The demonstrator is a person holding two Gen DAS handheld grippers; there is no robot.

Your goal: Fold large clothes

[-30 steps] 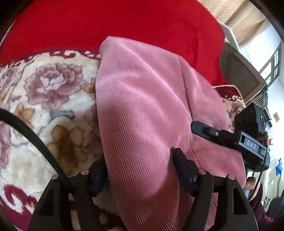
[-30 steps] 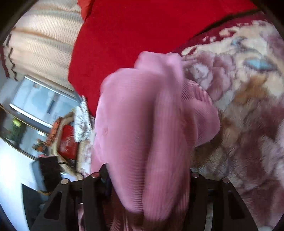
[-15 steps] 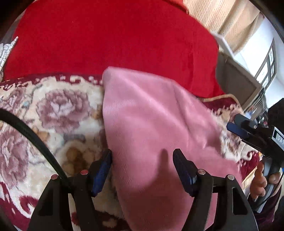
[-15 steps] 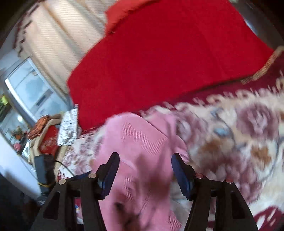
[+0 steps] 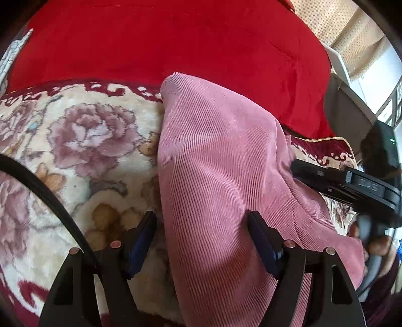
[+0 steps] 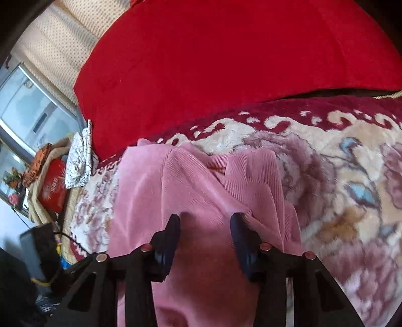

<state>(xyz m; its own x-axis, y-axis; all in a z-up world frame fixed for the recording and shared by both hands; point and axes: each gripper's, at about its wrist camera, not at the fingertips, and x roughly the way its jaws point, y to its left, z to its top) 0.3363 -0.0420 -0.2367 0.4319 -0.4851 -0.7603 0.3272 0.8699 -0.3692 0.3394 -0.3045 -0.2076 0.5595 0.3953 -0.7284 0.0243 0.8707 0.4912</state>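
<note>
A pink corduroy garment (image 5: 216, 176) lies in a long fold on the floral blanket (image 5: 83, 140). My left gripper (image 5: 201, 234) straddles its near left edge; the jaws are opening and the pads do not press the cloth. In the right wrist view the garment (image 6: 191, 191) shows creased layers and a collar at its far end. My right gripper (image 6: 206, 226) hovers over its near part, jaws closing, with cloth between and under them but not pinched. From the left wrist view the right gripper (image 5: 299, 171) reaches onto the garment's right side.
A big red cushion (image 6: 226, 63) backs the blanket. Left of it are a silver crinkled cloth (image 6: 80, 161), a red box (image 6: 54, 186) and a window. A person's hand (image 5: 377, 244) holds the right gripper's handle. Beige curtain (image 5: 339, 22) hangs behind.
The right gripper let go of the bunched pink cloth, rose, then came back over the garment with narrower jaws. The left gripper shifted slightly and stays astride the cloth's edge.
</note>
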